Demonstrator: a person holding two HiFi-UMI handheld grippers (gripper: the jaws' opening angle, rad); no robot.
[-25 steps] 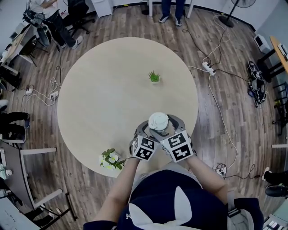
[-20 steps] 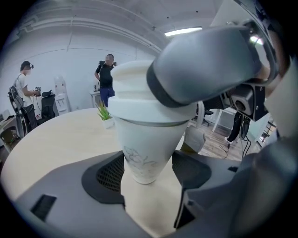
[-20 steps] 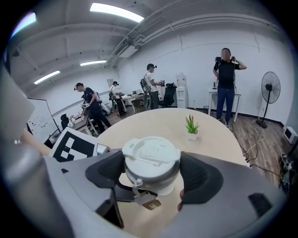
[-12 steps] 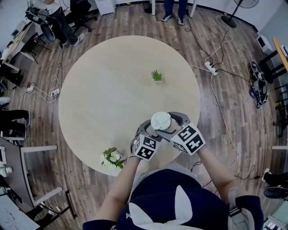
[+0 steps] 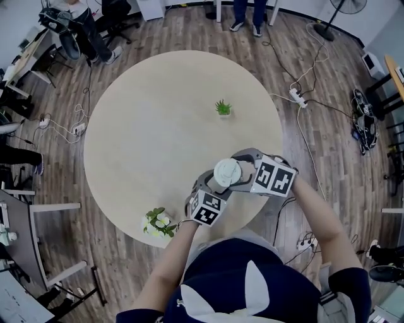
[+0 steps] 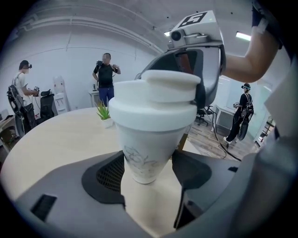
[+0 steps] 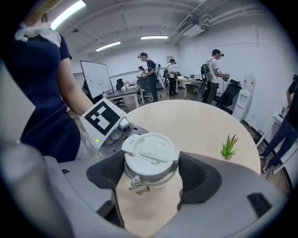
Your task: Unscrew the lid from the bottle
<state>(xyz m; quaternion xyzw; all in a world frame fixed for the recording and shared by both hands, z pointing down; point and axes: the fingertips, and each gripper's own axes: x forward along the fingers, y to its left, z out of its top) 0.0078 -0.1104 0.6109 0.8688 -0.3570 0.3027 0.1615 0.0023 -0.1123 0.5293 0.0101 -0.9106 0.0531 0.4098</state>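
I read this as an open-plan office lab; whiteboard [image 7: 95, 76], desks [image 7: 125, 95], office chairs [image 5: 115, 14]; strip lights [image 7: 108, 46] overhead; wood floor [image 5: 353, 189] with trailing cables [image 5: 308, 158], power strip [image 5: 295, 96]; other people [image 7: 150, 76] standing around.

The person [image 5: 247, 285] wears a dark navy top [image 5: 221, 271] with short sleeves [image 5: 349, 287]. It has a white collar [image 7: 39, 32] and white curved shapes on the front.

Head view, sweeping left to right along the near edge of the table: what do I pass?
white flowers → left gripper, gripping the bottle → lid → right gripper, its fingers closing on the lid. The small green plant lines up with the lid, so it is left out.
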